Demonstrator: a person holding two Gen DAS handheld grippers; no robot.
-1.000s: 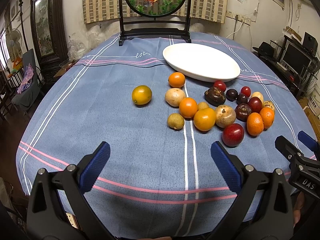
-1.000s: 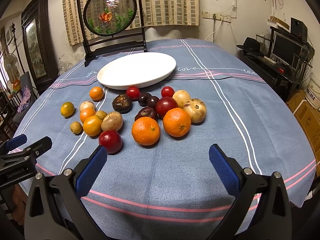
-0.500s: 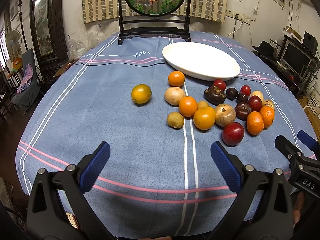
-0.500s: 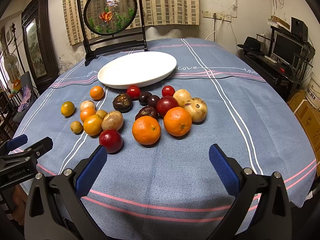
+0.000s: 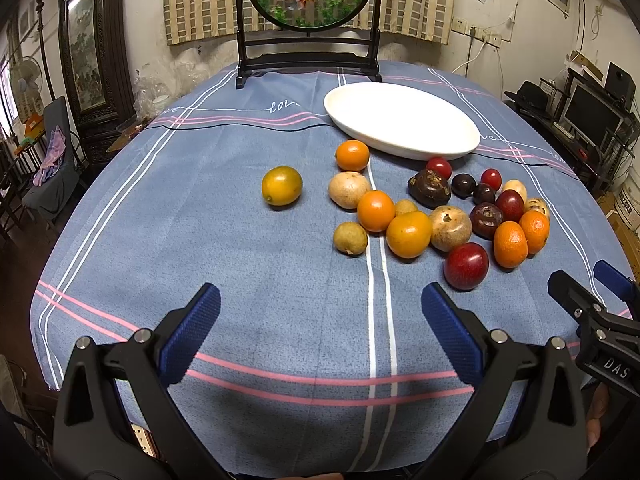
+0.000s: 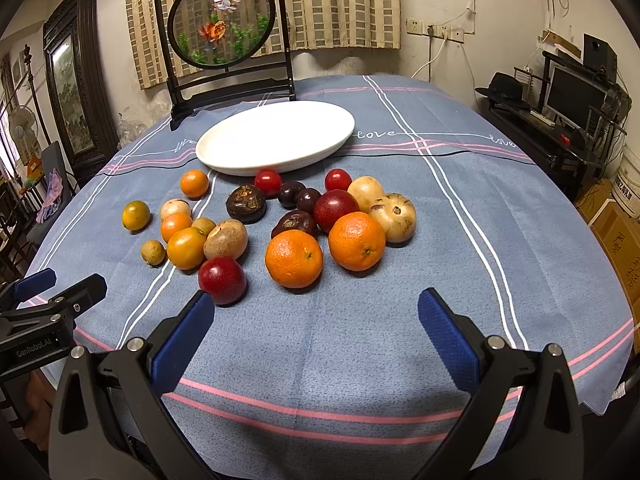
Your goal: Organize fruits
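Note:
Several fruits lie in a loose cluster on the blue tablecloth: oranges (image 6: 294, 258), a red apple (image 6: 222, 279), small dark plums (image 6: 291, 194), brown-skinned fruits (image 5: 349, 189) and a lone yellow-green citrus (image 5: 281, 185). An empty white oval plate (image 6: 320, 120) (image 5: 460, 120) sits just behind them. My left gripper (image 5: 320, 312) is open and empty above the near part of the table. My right gripper (image 6: 316, 320) is open and empty, just short of the oranges and the apple.
A dark wooden stand with a round goldfish panel (image 6: 224, 20) stands at the far table edge behind the plate. The blue cloth with pink and white stripes (image 5: 200, 240) drapes over the round table's edges. Each gripper shows at the side of the other's view.
Both grippers have drifted slightly forward toward the fruits. Nothing on the table has moved.

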